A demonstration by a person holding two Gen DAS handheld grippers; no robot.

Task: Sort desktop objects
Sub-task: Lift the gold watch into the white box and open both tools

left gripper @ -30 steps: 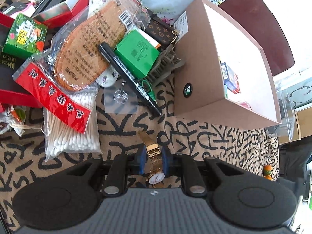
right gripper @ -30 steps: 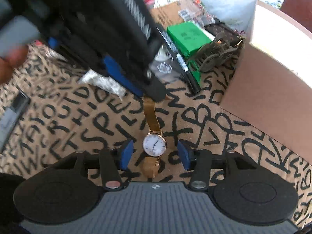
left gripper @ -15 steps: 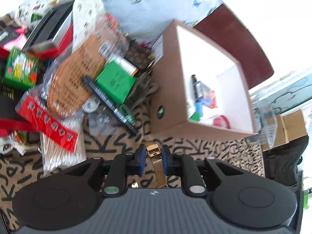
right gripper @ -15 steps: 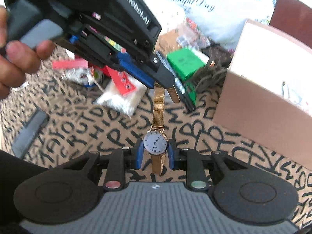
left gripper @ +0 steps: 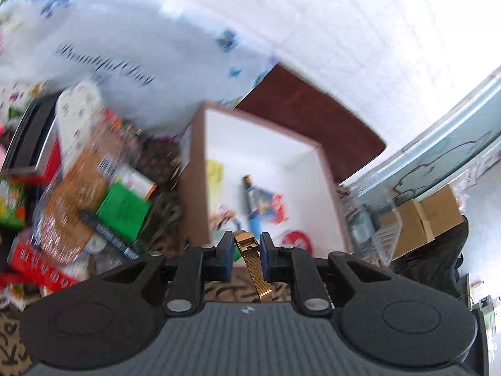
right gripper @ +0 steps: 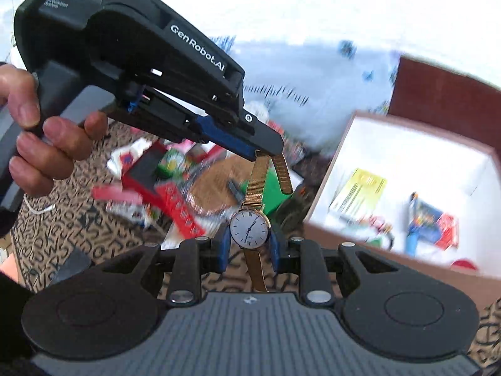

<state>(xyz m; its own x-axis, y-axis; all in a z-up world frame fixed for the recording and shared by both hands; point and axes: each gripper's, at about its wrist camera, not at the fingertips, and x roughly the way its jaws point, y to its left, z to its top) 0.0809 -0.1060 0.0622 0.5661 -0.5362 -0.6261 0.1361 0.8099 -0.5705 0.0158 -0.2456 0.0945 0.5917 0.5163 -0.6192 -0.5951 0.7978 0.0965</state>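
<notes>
A gold mesh-strap watch with a white dial hangs in the air between both grippers. My right gripper is shut on the watch case. My left gripper is shut on the gold strap near its clasp; it also shows in the right wrist view, above the dial. An open brown cardboard box with a white inside stands just ahead and to the right, and it also shows in the right wrist view. It holds several small items.
A pile of clutter lies left of the box: a green box, a black marker, a cork insole in plastic, a red packet. A dark red board lies behind the box. The cloth has black letters.
Both grippers have lifted the watch off the cloth and carried it up toward the open box. The right gripper went from open around the dial to shut on it.
</notes>
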